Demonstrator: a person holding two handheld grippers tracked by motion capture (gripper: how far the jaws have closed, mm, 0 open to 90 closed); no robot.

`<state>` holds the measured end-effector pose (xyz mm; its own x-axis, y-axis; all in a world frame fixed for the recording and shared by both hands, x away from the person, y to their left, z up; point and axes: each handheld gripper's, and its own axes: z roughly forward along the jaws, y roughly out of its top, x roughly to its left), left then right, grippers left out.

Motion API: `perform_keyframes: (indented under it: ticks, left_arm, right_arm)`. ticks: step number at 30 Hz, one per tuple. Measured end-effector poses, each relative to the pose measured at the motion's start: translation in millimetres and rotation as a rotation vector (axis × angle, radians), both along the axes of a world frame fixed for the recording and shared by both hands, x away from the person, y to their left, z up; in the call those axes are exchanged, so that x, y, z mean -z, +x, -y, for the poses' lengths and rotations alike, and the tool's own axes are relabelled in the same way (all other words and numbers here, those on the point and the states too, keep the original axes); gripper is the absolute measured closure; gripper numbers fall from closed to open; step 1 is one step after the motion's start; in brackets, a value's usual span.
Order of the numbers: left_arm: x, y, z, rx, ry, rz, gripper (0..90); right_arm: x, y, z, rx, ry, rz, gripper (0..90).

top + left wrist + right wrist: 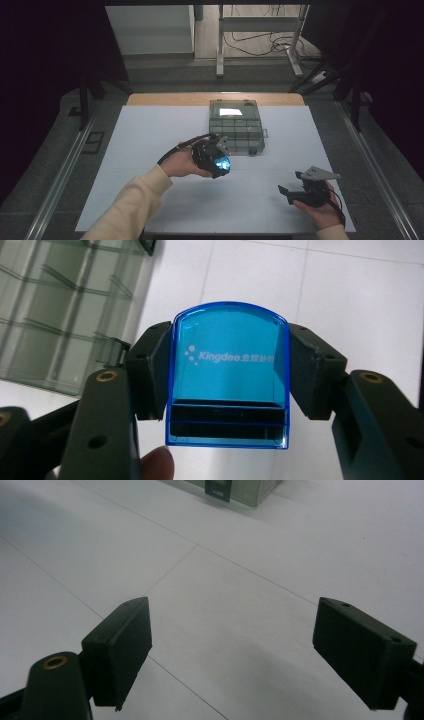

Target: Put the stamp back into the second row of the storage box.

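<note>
A clear blue plastic piece (230, 375) with white "Kingdee" lettering is pinched between the two black pads of my left gripper (227, 372). From above, that blue piece (221, 163) glows at the tip of the left gripper (220, 161), held over the white table just in front of a grey see-through compartment box (235, 126). A fingertip (156, 462) shows under the piece. My right gripper (290, 192) hovers low at the table's front right, and its jaws (230, 655) stand wide apart with nothing between them.
The compartment box (55, 315) lies close on the left in the left gripper view; its latch edge (218, 490) peeks in at the top of the right gripper view. The white table top (150, 145) has a wooden far edge (170, 98). Table legs and cables stand beyond.
</note>
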<state>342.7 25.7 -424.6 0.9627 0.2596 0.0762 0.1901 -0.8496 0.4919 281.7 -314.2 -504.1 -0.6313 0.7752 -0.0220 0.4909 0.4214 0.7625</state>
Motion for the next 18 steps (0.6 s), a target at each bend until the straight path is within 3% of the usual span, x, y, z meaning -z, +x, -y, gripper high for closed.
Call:
perform_keyframes:
  ticks: [13,18]
  left_arm:
    - [-3.7,22.3,2.7,-0.018,0.003,0.001,41.5]
    - [-0.7,37.8,7.4,-0.031,0.013,0.004,41.5]
  right_arm:
    - [-0.6,0.6,-1.9,-0.005,0.0,-0.001,16.2]
    - [0.9,1.0,-1.3,-0.008,0.001,-0.004,16.2]
